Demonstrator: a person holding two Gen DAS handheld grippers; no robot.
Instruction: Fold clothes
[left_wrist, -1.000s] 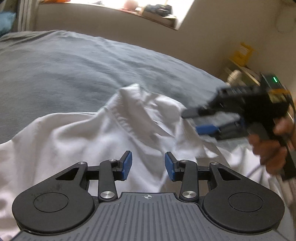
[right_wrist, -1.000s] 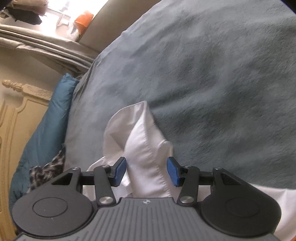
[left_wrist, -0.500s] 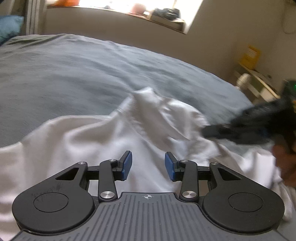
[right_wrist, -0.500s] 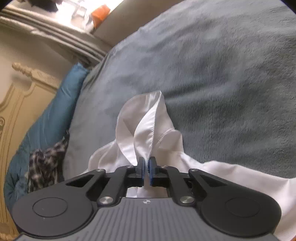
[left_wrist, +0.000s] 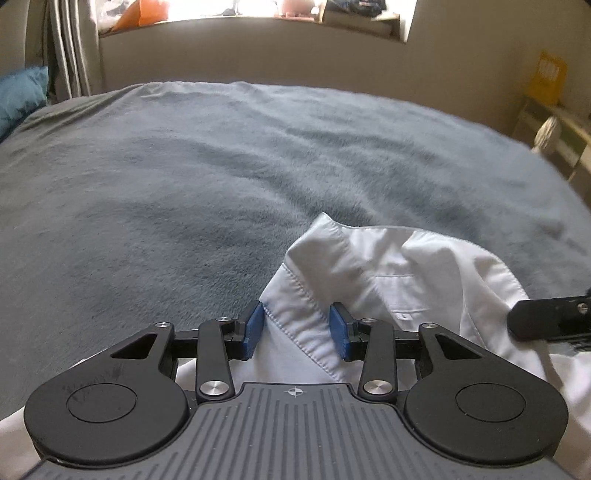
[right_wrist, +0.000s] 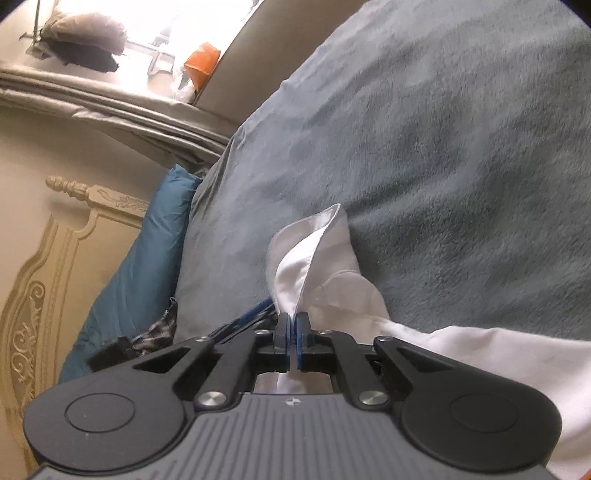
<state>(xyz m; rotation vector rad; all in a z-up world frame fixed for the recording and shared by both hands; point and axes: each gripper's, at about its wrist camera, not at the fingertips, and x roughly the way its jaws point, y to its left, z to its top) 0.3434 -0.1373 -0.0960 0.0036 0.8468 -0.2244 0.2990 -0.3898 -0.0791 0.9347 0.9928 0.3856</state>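
No writing here can be read: the yellow box (left_wrist: 550, 77) on the shelf at two o'clock in the left wrist view carries some print, but it is far too blurred to make out, and the grippers themselves show only a small crosshair mark on the grey ribbed housing.

The left gripper (left_wrist: 297, 330) has its jaws parted and opening at this moment. A stitched band of the white shirt (left_wrist: 388, 273) runs between the blue pads (left_wrist: 254, 329), close to both; I cannot see either pad pressing on it.

The right gripper (right_wrist: 293, 341) is clamped tight, its two pads all but meeting, with a thin pinch of the white shirt (right_wrist: 317, 266) caught between them. From that pinch the cloth stands up in a folded peak toward twelve o'clock. In the left wrist view the black finger of this right gripper (left_wrist: 546, 322) comes in from three o'clock and touches the shirt's raised edge.

The shirt lies on the near part of a grey-blue fleece blanket (left_wrist: 221, 177) that covers the bed. It is plain white, with neat rows of stitching along the collar and placket, and one small button showing. It is rumpled, not flat, bunched up around the collar.

At nine o'clock in the right wrist view a teal pillow (right_wrist: 144, 254) leans by a carved cream headboard (right_wrist: 48, 266), with a bit of checked cloth (right_wrist: 155, 332) beside it.
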